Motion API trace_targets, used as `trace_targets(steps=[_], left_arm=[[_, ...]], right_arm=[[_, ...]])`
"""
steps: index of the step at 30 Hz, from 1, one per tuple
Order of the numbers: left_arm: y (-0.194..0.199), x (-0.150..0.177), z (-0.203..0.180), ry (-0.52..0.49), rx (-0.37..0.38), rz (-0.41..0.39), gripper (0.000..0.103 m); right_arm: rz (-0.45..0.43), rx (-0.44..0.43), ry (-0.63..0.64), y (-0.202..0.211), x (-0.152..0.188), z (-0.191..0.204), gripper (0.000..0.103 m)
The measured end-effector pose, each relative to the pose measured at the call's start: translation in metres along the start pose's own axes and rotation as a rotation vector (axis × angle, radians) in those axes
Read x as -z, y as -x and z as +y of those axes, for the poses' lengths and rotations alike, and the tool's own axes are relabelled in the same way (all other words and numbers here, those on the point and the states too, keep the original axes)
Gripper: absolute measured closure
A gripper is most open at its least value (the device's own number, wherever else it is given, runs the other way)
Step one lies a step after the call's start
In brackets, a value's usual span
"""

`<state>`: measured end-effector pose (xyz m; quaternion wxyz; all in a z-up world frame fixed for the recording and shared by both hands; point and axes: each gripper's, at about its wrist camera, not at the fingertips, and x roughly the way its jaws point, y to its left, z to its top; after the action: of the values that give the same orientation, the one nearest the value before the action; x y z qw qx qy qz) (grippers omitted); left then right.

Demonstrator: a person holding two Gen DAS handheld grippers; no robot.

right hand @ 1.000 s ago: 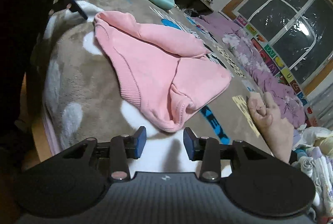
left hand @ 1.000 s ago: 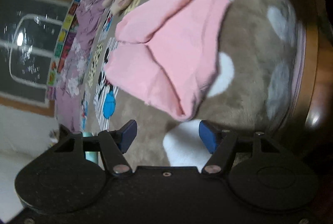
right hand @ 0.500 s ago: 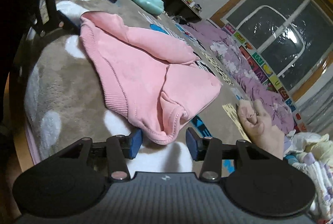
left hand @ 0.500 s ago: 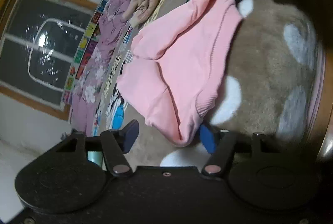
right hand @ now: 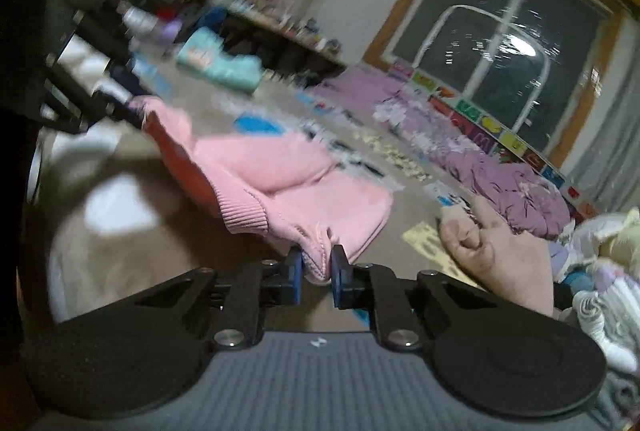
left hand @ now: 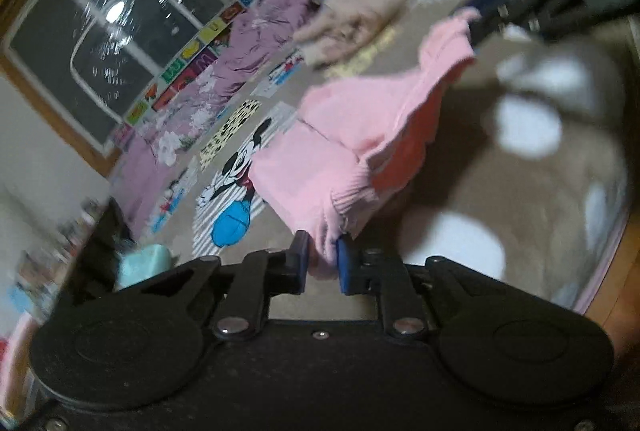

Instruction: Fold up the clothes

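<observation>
step: we raise the soft pink knit garment (left hand: 344, 135) by two corners to fold it | left gripper (left hand: 323, 259) closing, hem pinched | right gripper (right hand: 314, 268) closing, cuff pinched | garment partly lifted off the brown white-spotted fleece blanket (left hand: 540, 191)

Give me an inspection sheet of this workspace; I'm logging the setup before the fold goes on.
Surface: brown blanket with white spots, over a wood-edged top.
Job's things: pink garment, its near hem lifted, far part resting on the blanket.
Clutter: a person's hand beside the garment; pile of pale clothes at right.
Grippers: left tongs closing, pads pressing pink hem; right tongs closing on another bunch of hem.
Cables: nothing seen.
Surroundings: dark window, purple floral bedding, cartoon-mouse mat, blurred shelves.
</observation>
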<state>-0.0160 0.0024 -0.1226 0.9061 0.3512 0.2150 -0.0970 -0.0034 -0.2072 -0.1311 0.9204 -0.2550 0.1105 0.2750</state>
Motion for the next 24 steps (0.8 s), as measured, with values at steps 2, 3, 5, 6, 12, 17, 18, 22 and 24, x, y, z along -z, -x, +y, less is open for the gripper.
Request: trace_targets(steps=[2, 3, 5, 6, 12, 17, 18, 22, 24], left_arm=[[-0.005, -0.009, 0.022, 0.098, 0.034, -0.026, 0.089], [-0.008, -0.014, 0.033, 0.143, 0.047, -0.039, 0.089], [-0.015, -0.025, 0.053, 0.222, 0.073, -0.064, 0.090], [-0.020, -0.030, 0.062, 0.258, 0.088, -0.075, 0.090], [-0.065, -0.044, 0.105, 0.456, 0.179, -0.115, 0.092], [-0.105, -0.045, 0.135, 0.619, 0.236, -0.143, 0.093], [-0.113, -0.044, 0.141, 0.645, 0.249, -0.152, 0.093], [-0.145, -0.045, 0.158, 0.702, 0.283, -0.167, 0.093], [-0.160, -0.044, 0.166, 0.724, 0.303, -0.174, 0.093]], right_arm=[[-0.025, 0.008, -0.045, -0.003, -0.008, -0.013, 0.088], [-0.034, 0.005, -0.074, -0.007, -0.011, -0.020, 0.088], [-0.049, -0.006, -0.138, -0.015, -0.018, -0.037, 0.089], [-0.054, -0.019, -0.186, -0.020, -0.021, -0.048, 0.089], [-0.069, -0.102, -0.352, -0.061, -0.025, -0.099, 0.089], [-0.077, -0.202, -0.587, -0.112, -0.019, -0.139, 0.089], [-0.078, -0.215, -0.622, -0.122, -0.017, -0.147, 0.089], [-0.072, -0.268, -0.717, -0.160, -0.010, -0.169, 0.089], [-0.068, -0.284, -0.751, -0.178, -0.008, -0.178, 0.089]])
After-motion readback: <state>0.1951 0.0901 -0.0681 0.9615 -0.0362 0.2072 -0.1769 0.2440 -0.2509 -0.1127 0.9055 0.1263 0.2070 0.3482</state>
